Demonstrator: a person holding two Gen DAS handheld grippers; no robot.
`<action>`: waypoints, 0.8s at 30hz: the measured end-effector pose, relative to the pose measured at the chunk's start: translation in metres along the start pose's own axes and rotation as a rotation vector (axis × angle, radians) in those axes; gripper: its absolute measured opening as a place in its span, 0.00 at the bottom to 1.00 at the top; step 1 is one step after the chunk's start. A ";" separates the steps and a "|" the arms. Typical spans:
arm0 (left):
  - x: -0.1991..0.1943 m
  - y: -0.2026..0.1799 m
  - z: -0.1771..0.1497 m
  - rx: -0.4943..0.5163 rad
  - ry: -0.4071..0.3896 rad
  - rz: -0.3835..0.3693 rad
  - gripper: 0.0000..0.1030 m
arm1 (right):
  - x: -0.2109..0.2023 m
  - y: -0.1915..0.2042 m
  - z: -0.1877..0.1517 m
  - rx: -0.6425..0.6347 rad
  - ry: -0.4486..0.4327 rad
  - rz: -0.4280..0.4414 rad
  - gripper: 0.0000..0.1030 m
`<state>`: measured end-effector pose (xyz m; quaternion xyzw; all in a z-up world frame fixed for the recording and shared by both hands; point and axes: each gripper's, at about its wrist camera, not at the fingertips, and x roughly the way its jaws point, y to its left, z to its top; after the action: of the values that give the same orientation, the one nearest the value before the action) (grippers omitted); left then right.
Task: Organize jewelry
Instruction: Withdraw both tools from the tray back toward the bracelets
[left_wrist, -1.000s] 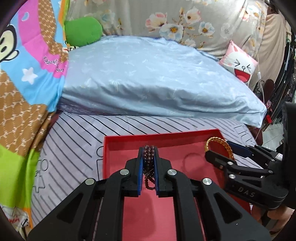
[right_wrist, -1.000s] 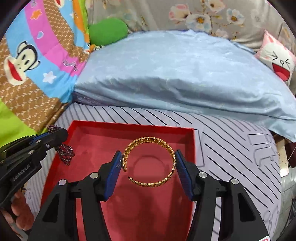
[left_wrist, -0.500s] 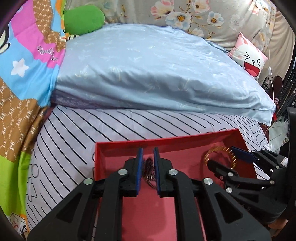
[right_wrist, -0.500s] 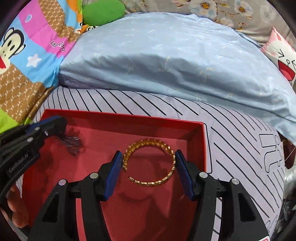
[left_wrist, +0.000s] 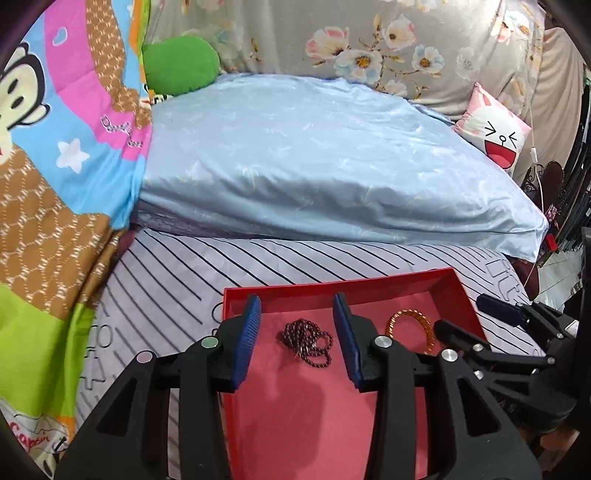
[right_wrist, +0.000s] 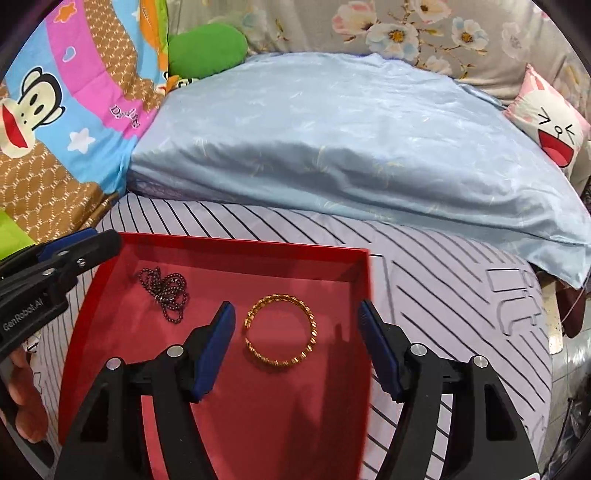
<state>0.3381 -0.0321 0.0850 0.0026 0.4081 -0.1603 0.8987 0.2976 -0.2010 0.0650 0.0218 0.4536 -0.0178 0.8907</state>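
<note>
A red tray (left_wrist: 340, 286) (right_wrist: 240, 245) lies on the striped bedsheet. A dark beaded bracelet (left_wrist: 308, 341) (right_wrist: 166, 291) lies loose on the tray floor at its left. A gold bangle (right_wrist: 280, 334) (left_wrist: 410, 325) lies flat on the tray floor to its right. My left gripper (left_wrist: 297, 325) is open and empty, its blue pads on either side of the beads. My right gripper (right_wrist: 297, 328) is open and empty, its pads wide apart around the bangle and clear of it.
A light blue pillow (left_wrist: 325, 162) lies beyond the tray. A cartoon blanket (left_wrist: 55, 166) rises on the left, with a green cushion (left_wrist: 177, 66) and a pink-and-white face cushion (left_wrist: 495, 136) at the back. The bed edge falls away on the right (right_wrist: 554, 332).
My left gripper opened and let the beaded bracelet drop onto the tray. My right gripper opened wider and let the gold bangle go; it now lies flat on the tray floor.
</note>
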 end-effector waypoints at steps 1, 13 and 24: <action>-0.008 -0.001 -0.001 0.002 -0.007 -0.001 0.42 | -0.010 -0.003 -0.002 0.011 -0.009 0.004 0.64; -0.105 -0.010 -0.056 0.026 -0.079 0.004 0.49 | -0.107 -0.014 -0.063 0.020 -0.091 0.009 0.64; -0.152 -0.018 -0.150 0.048 -0.062 0.034 0.49 | -0.156 -0.008 -0.161 0.001 -0.094 -0.025 0.64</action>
<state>0.1295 0.0148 0.0984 0.0264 0.3761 -0.1549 0.9132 0.0758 -0.1986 0.0967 0.0157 0.4115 -0.0303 0.9108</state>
